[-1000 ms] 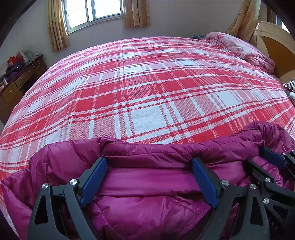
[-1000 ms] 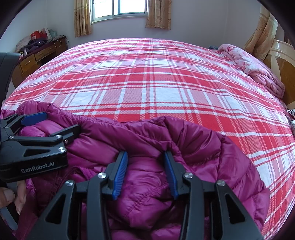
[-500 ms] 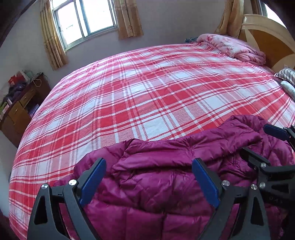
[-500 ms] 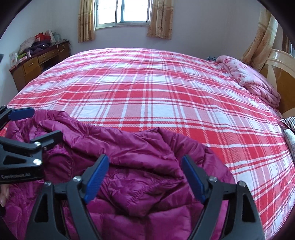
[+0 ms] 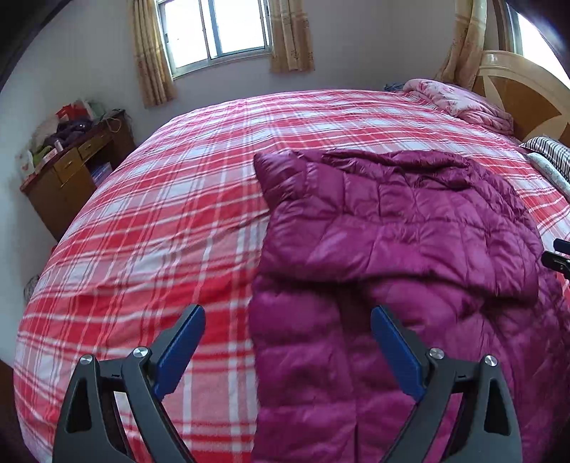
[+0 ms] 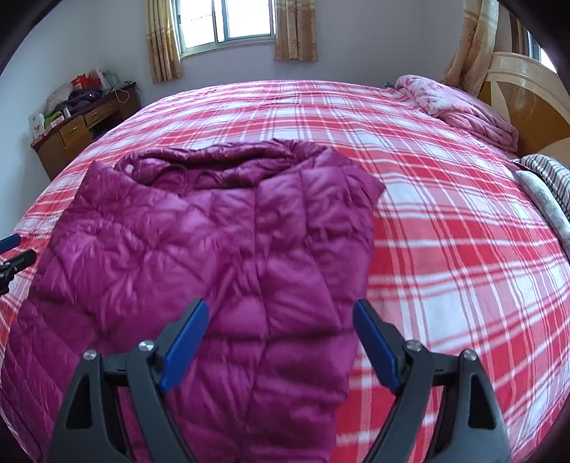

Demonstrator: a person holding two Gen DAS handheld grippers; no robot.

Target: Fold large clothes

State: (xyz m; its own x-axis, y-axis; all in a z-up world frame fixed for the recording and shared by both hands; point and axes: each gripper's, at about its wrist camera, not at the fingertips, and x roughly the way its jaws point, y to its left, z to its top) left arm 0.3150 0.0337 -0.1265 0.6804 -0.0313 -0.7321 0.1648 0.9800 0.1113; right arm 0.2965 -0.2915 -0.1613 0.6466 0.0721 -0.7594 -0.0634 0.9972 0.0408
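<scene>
A magenta quilted down jacket (image 5: 399, 249) lies flat on the red-and-white plaid bed (image 5: 178, 220), its top part folded down over the lower part. It also shows in the right wrist view (image 6: 213, 256). My left gripper (image 5: 286, 342) is open and empty, raised above the jacket's left edge. My right gripper (image 6: 279, 334) is open and empty, raised above the jacket's right side. The tip of the right gripper shows at the left wrist view's right edge (image 5: 559, 254), and the left gripper's tip at the right wrist view's left edge (image 6: 12, 254).
A pink folded quilt (image 6: 459, 103) lies at the bed's far right by the wooden headboard (image 6: 523, 103). Striped pillows (image 6: 548, 178) lie at the right edge. A cluttered wooden desk (image 5: 71, 167) stands left of the bed under a curtained window (image 5: 217, 32).
Both grippers let go of the jacket and pulled back and up. The right jaws opened wide. The jacket now lies folded on the bed.
</scene>
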